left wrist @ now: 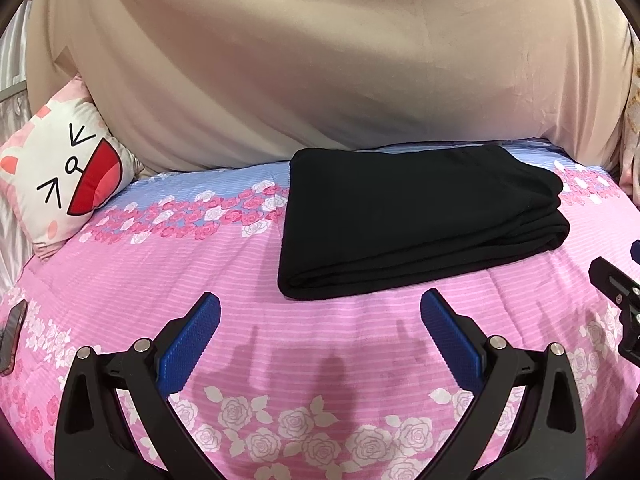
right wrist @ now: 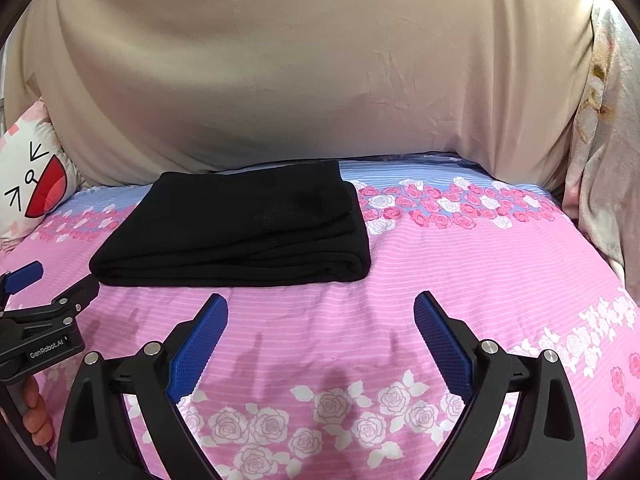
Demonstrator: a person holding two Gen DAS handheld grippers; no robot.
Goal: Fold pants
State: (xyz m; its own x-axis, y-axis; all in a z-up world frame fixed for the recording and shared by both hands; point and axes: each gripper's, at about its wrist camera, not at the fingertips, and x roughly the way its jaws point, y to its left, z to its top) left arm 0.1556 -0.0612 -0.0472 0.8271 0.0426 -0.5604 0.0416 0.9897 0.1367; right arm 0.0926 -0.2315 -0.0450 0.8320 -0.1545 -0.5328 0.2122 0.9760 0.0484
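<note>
The left gripper [left wrist: 320, 312] hangs over the bedspread [left wrist: 360, 360] with its blue pads spread wide, gripping nothing, and the right gripper [right wrist: 321, 312] beside it is just as wide and empty. The black pants [left wrist: 416, 220] lie folded in a neat stack beyond both, near the beige curtain [left wrist: 320, 60]. A cat pillow [left wrist: 68, 172] sits to the left.
</note>
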